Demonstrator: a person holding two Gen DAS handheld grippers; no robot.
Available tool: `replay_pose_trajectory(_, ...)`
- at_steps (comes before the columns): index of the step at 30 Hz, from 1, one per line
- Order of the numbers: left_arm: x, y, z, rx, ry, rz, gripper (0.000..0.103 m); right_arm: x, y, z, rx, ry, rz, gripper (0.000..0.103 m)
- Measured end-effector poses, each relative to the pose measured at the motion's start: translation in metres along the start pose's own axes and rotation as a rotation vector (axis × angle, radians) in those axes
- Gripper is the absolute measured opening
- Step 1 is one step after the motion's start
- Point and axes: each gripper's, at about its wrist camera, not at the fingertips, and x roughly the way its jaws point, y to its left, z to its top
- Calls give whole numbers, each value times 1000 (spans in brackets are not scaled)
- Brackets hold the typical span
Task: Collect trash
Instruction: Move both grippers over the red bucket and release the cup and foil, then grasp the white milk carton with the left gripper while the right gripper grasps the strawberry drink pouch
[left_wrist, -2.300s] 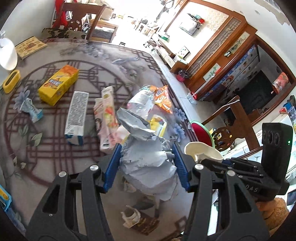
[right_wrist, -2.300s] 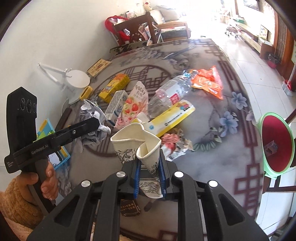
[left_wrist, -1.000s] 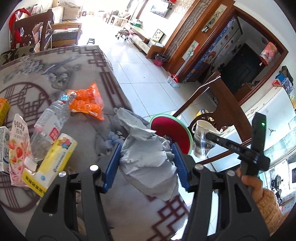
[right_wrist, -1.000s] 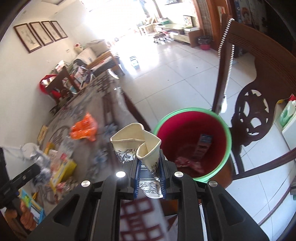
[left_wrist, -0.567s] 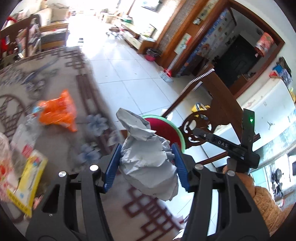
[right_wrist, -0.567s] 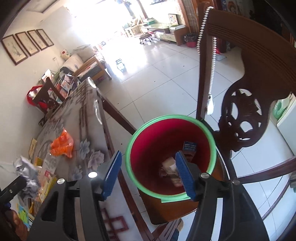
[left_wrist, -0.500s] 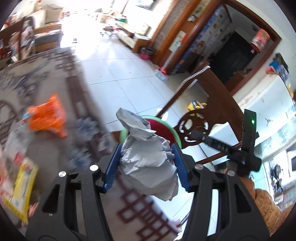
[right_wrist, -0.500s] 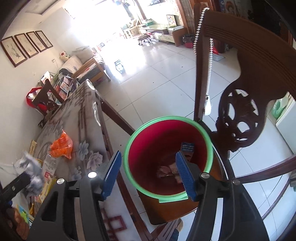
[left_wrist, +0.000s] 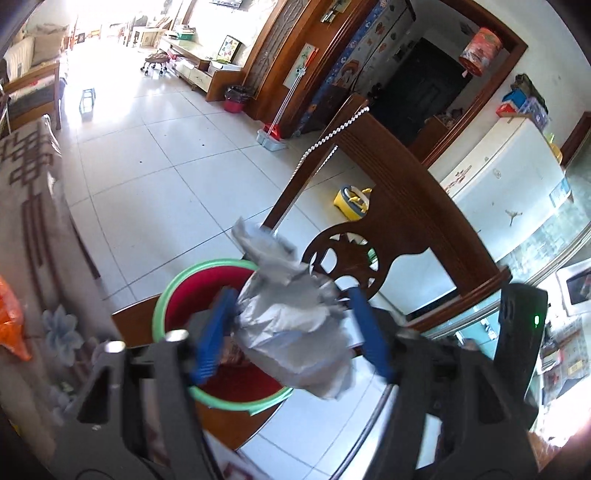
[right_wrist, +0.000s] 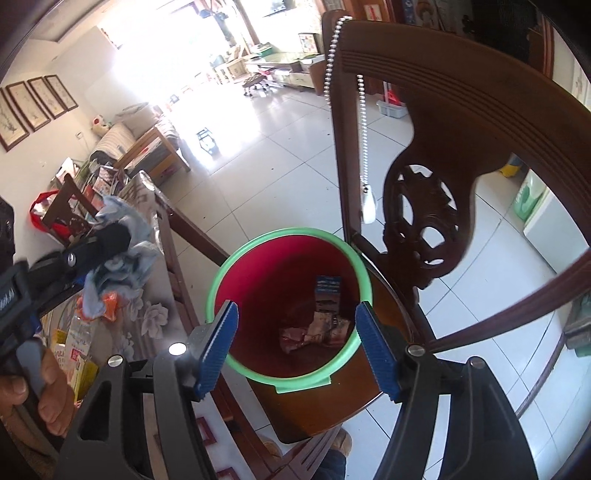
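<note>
Crumpled grey paper wad (left_wrist: 291, 325) (creased, lumpy) between opening left claw (left_wrist: 291, 336) pads; right claw (right_wrist: 295, 343) opening, empty.

Crumpled paper (left_wrist: 291, 325) between opening left hand-held gripper (left_wrist: 291, 332) jaws (over bin (left_wrist: 162, 299)).

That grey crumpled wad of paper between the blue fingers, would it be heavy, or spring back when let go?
Probably light: the crumpled grey paper is thin sheet, creased all over. It looks soft and crushable, likely puffing out slightly as the left gripper opens its jaws. With no flat side, it may tumble as it drops toward the red bin below.
</note>
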Motion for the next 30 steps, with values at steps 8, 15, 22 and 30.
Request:
replay_pose_trajectory(8, -35, 7, -5, -12, -49, 21, 84, -11, 9, -6, -7, -5, -3, 65)
replay_pose_trajectory(15, -124, 39, -50, -94, -143, 151, 84, -15, 61, -19, -116, 9, 57, 69)
replay_pose_trajectory(22, -202, 94, -102, -214, -193, 310, 84, -11, 128, -50, -244, 62, 135, 69)
replay_pose_trajectory(30, -278, 168, -156, -387, -235, 469, 84, -7, 201, -93, -345, 120, 193, 69)
